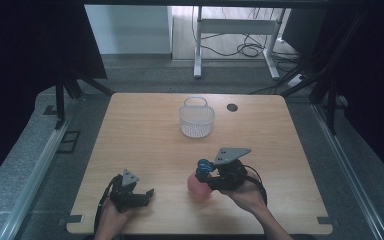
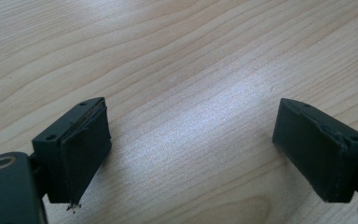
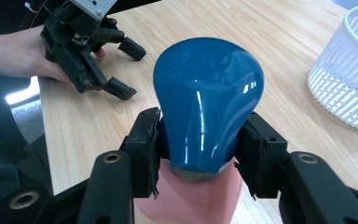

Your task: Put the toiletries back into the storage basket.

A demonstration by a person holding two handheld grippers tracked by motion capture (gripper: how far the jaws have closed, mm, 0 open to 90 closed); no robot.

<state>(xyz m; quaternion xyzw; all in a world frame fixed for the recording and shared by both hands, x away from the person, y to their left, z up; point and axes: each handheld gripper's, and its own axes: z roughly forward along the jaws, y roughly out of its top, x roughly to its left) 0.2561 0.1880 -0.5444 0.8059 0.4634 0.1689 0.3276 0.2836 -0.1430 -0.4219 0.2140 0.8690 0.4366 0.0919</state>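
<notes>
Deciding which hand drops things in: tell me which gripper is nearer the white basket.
Right. The right gripper, shut on the blue bulb, sits just below the white basket. The left gripper, open, rests near the table's front edge, farther off to the left.

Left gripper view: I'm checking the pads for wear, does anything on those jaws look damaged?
Yes. On the left gripper, the pad at picture-left is frayed along its edge, with a loose shred hanging off its lower corner. The other pad also shows a ragged edge.
</notes>
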